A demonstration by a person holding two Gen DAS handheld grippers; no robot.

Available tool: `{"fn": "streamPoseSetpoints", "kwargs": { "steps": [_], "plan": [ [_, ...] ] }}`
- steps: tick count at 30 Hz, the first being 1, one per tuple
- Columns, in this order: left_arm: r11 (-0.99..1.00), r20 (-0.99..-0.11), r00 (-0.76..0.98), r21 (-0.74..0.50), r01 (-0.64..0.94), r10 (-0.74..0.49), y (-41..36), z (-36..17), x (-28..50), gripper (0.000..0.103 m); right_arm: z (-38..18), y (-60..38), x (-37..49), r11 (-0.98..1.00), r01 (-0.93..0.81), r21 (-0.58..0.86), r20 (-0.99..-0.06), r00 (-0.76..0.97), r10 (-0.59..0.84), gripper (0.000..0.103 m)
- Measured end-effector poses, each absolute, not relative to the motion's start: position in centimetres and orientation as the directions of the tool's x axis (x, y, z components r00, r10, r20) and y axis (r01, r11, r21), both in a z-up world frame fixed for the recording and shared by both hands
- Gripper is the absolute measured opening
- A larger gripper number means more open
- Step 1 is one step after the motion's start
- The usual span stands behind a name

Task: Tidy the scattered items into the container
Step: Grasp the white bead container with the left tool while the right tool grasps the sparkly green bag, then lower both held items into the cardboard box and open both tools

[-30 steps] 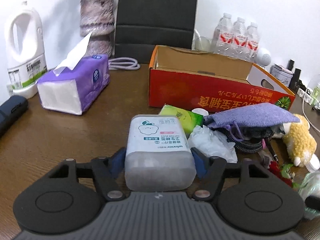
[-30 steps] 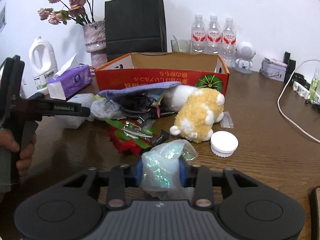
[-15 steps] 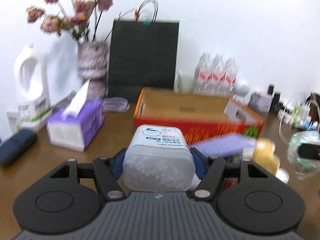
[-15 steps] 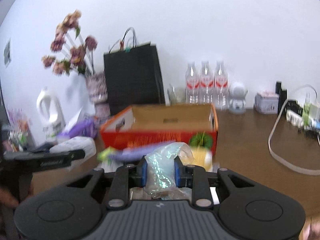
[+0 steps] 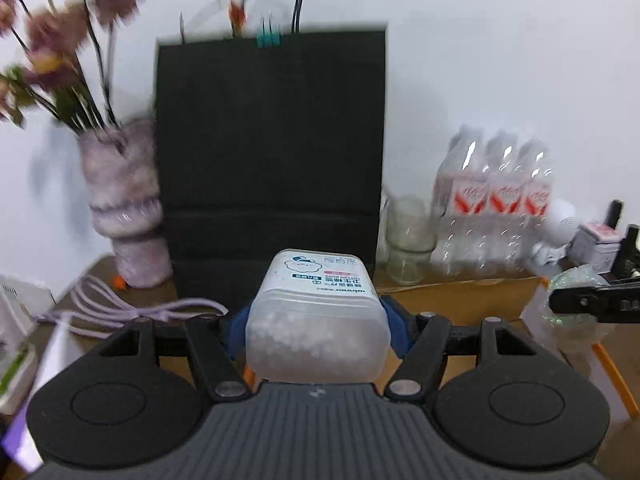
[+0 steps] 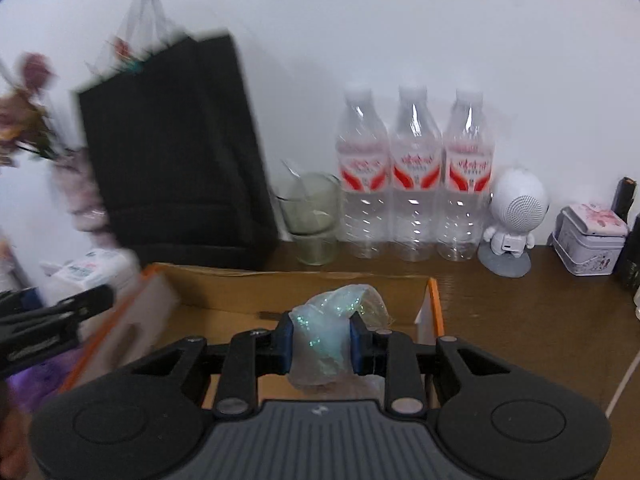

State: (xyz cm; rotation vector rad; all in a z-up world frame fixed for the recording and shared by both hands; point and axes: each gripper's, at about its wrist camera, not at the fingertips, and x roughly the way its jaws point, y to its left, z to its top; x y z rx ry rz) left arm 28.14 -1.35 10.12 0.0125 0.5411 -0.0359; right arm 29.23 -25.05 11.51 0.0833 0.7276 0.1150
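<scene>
Left wrist view: the left gripper [image 5: 318,326] clamps a cotton swab box [image 5: 316,320] (jaws fairly wide). The right gripper [image 6: 321,344] pinches a crumpled plastic bag [image 6: 328,332] above the cardboard box [image 6: 280,284].

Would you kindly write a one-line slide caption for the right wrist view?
Right claw grips a crumpled iridescent plastic bag above the open cardboard box, three water bottles behind.

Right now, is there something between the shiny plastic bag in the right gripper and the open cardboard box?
Nothing visible. The right gripper holds the plastic bag directly over the open cardboard box, with no lid or object between them.
</scene>
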Motion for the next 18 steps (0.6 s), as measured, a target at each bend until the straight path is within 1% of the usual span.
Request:
{"fn": "streamPoseSetpoints", "kwargs": {
  "steps": [4, 8, 12, 14, 16, 18],
  "plan": [
    [1.0, -0.609, 0.793, 0.019, 0.021, -0.005, -1.8, 7.7, 32.1, 0.068, 8.9, -25.6, 34.5, 0.993, -0.048, 0.108, -0.753, 0.648, 0.113, 0.025],
    [0.998, -0.681, 0.732, 0.056, 0.033, 0.014, -2.0, 5.8, 34.6, 0.068, 6.8, -26.0, 37.6, 0.992, -0.021, 0.121, -0.814, 0.571, 0.111, 0.026],
    [0.995, -0.724, 0.689, 0.091, 0.043, 0.037, -2.3, 4.8, 35.5, 0.068, 5.2, -26.1, 39.1, 0.994, 0.005, 0.11, -0.847, 0.524, 0.091, 0.026],
    [0.991, -0.743, 0.668, 0.116, 0.064, 0.044, -2.9, 4.4, 35.7, 0.068, 4.9, -26.2, 39.4, 0.993, 0.007, 0.114, -0.851, 0.517, 0.094, 0.026],
    [0.99, -0.783, 0.621, 0.118, 0.082, 0.042, -3.2, 3.6, 36.2, 0.068, 4.9, -26.1, 39.6, 0.993, 0.006, 0.119, -0.854, 0.512, 0.099, 0.028],
    [0.986, -0.79, 0.611, 0.139, 0.088, 0.057, -3.6, 3.4, 36.4, 0.068, 4.9, -25.8, 39.7, 0.995, -0.003, 0.102, -0.859, 0.505, 0.089, 0.029]
  ]
}}
